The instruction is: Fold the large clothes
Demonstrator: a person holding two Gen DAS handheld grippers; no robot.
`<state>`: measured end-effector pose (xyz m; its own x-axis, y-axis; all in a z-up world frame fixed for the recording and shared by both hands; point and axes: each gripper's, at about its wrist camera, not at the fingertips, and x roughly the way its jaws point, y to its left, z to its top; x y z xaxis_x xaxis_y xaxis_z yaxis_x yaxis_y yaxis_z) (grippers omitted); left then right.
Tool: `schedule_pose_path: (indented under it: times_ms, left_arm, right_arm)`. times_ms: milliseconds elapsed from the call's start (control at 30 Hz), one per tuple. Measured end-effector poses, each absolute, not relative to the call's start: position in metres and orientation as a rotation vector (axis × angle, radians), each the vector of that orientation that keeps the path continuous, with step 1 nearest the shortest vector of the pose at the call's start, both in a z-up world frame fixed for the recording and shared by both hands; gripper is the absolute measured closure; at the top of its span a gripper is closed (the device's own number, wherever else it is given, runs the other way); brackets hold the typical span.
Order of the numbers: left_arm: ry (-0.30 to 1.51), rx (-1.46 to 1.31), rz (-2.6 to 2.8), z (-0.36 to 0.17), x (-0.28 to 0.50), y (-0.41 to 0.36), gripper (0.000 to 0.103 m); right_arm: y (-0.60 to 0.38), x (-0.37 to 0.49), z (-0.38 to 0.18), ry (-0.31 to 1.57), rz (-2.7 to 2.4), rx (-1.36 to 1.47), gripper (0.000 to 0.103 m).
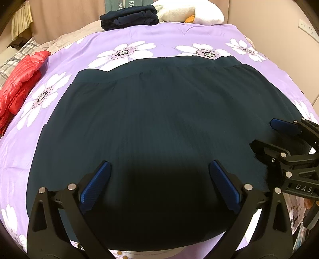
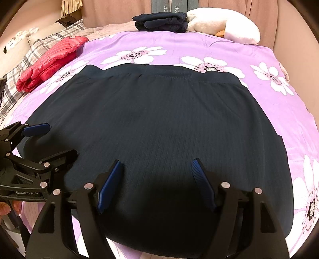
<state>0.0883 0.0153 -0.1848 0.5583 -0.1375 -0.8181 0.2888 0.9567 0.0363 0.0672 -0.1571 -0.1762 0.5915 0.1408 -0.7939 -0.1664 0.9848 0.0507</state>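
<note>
Both claws sit nearest the lens, hovering over the near hem of the dark skirt (image 1: 159,119). Left claw (image 1: 159,185): blue pads spread wide, nothing between them, released. Right claw (image 2: 157,183): also spread, pads clear of the cloth, released.

Skirt lies flat on the bed (image 1: 173,33), on the purple floral sheet, waistband at the far side, wide hem toward the cameras. Fabric looks ribbed or pleated, mostly smooth.

Step, as I judge it: garment is spread out, first fold not yet started, claws lined up side by side above the near hem. Next move likely calls for each claw to drop onto the hem edge, pinch only the top layers, then lift evenly and carry toward the waistband. Uneven lift would skew the fold; thin cloth could slip from the pads.

View differences: the left wrist view shows the right claw from the side at the right edge and a wall socket (image 1: 308,28) far right. The right wrist view shows the left claw at the left edge with fingertips of the person's hand (image 2: 8,207) below it, plus more of the plaid pillow (image 2: 39,51). Both views catch the red puffer jacket (image 1: 22,79), a folded navy garment (image 1: 129,18) and a white plush toy (image 1: 191,12) at the far end.
</note>
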Motion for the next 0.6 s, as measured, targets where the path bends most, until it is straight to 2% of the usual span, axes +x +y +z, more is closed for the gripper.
schedule_pose_path:
  times_ms: [600]
  left_arm:
    - [0.956,0.171,-0.250,-0.1882,0.0853,0.0156,0.002]
  right_arm:
    - [-0.1572,0.0664,-0.1766,0.919,0.177,-0.035,0.029]
